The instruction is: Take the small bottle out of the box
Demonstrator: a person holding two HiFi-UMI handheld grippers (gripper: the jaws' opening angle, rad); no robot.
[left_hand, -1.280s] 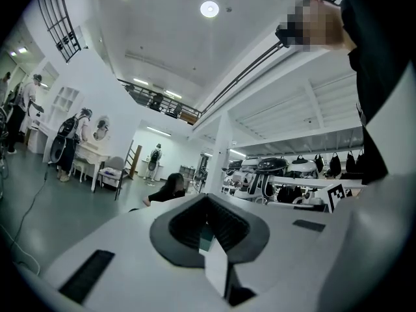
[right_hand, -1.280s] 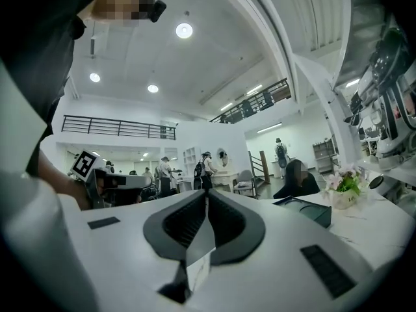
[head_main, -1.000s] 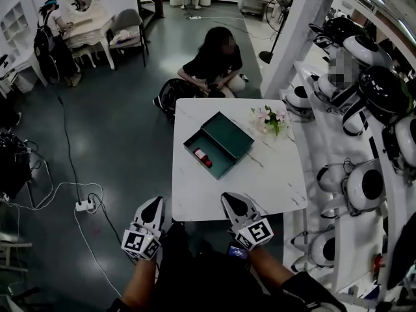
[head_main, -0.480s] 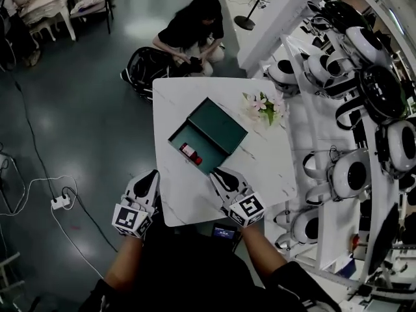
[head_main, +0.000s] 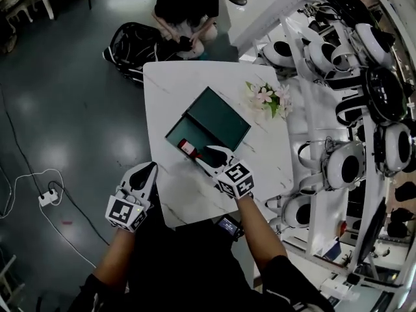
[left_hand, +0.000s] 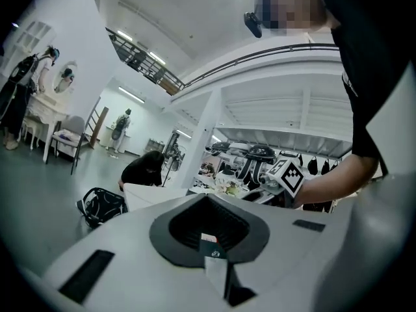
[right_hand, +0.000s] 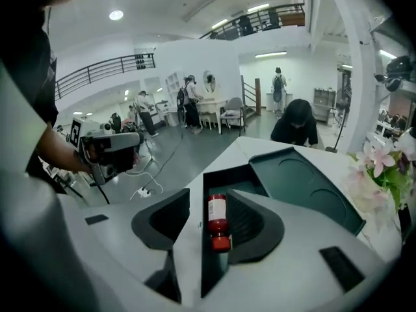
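Observation:
An open dark green box (head_main: 208,123) lies on the white marble table (head_main: 260,168), its lid (right_hand: 305,187) folded back. In the tray lies the small red bottle (head_main: 188,148), white label, red cap towards me. My right gripper (head_main: 207,156) hangs just over the tray's near end. Its jaws have just been opening and stand open, with the bottle (right_hand: 218,221) lying in the gap between them, untouched by either pad. My left gripper (head_main: 145,172) is shut and holds nothing, at the table's near left edge. In its own view the left gripper (left_hand: 207,197) faces level across the table.
Pink flowers (head_main: 266,99) stand right of the box. A person (head_main: 185,5) crouches beyond the table's far edge beside a black bag (head_main: 130,44). Racks of white and black headsets (head_main: 364,109) run along the right. A small screen (head_main: 229,226) sits below the table's near edge.
Both grippers have moved forward and down to the table. The right one has come over the box's near end and its jaws have parted around the bottle. The left stays shut.

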